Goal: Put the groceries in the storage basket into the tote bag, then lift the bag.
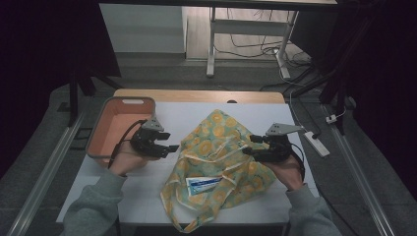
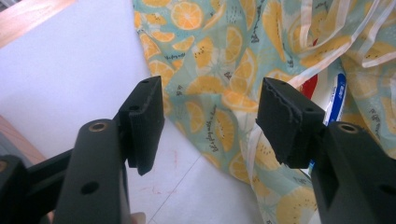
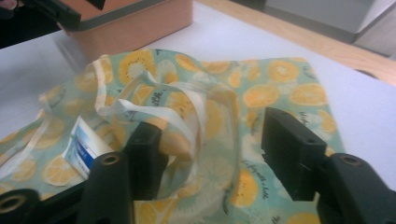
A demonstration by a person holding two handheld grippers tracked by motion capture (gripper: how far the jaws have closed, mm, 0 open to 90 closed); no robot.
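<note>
A cloth bag [image 1: 216, 147] printed with orange slices on teal lies crumpled in the middle of the white table. A white and blue packet [image 1: 202, 183] shows at its mouth. My left gripper [image 1: 169, 141] hovers just left of the bag, open, with bare table and the bag's edge [image 2: 224, 70] beyond its jaws and the packet [image 2: 337, 93] farther off. My right gripper [image 1: 250, 145] is at the bag's right side, open. A cream handle strap [image 3: 187, 121] loops up between its jaws, and the pads do not press on it. The packet [image 3: 81, 147] lies beyond its left jaw.
An orange bin [image 1: 123, 101] with a grey rim stands at the table's back left, close behind my left hand. A wooden strip [image 1: 196, 94] edges the far side. A power strip [image 1: 317, 143] lies on the floor to the right.
</note>
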